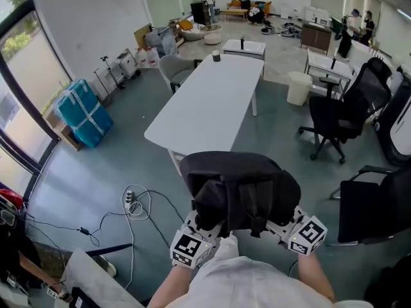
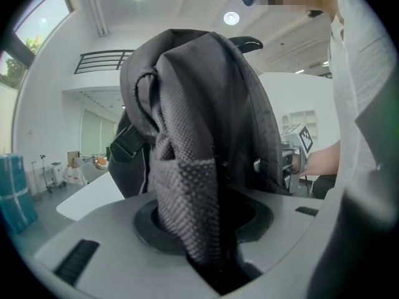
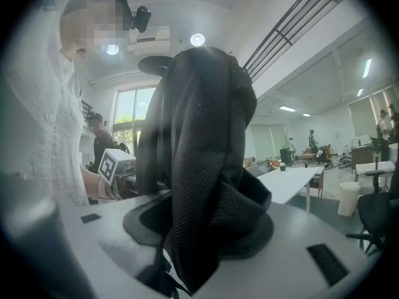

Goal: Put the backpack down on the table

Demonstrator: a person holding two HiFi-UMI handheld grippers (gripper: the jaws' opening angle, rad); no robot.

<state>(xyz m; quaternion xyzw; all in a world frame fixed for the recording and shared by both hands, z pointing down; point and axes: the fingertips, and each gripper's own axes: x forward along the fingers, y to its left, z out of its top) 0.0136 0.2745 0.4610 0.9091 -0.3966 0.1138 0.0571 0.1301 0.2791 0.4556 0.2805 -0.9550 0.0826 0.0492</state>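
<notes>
**Black backpack held up at the near end of the white table**

The backpack [image 1: 241, 188] is a soft, rounded black bundle, its shell a smooth matte fabric that slumps into folds. Its padded straps are open-weave mesh with a fine dotted texture, edged with flat webbing. It hangs in the air in front of the person's chest, at 6 o'clock from the long table [image 1: 212, 95], whose top is smooth, white and round-cornered. In the head view the bag overlaps the table's near end; whether it touches the top cannot be told.

The left gripper [image 1: 202, 226], at 7 o'clock under the bag, has a smooth grey plastic body with a dark round recess. Its jaws are clenched on a fold of mesh strap that fills the slot between them. The right gripper [image 1: 282, 226], at 5 o'clock, is likewise clamped on a thicker wad of black mesh padding, so its jaws stand wider. Each carries a white cube printed with black square markers.
</notes>
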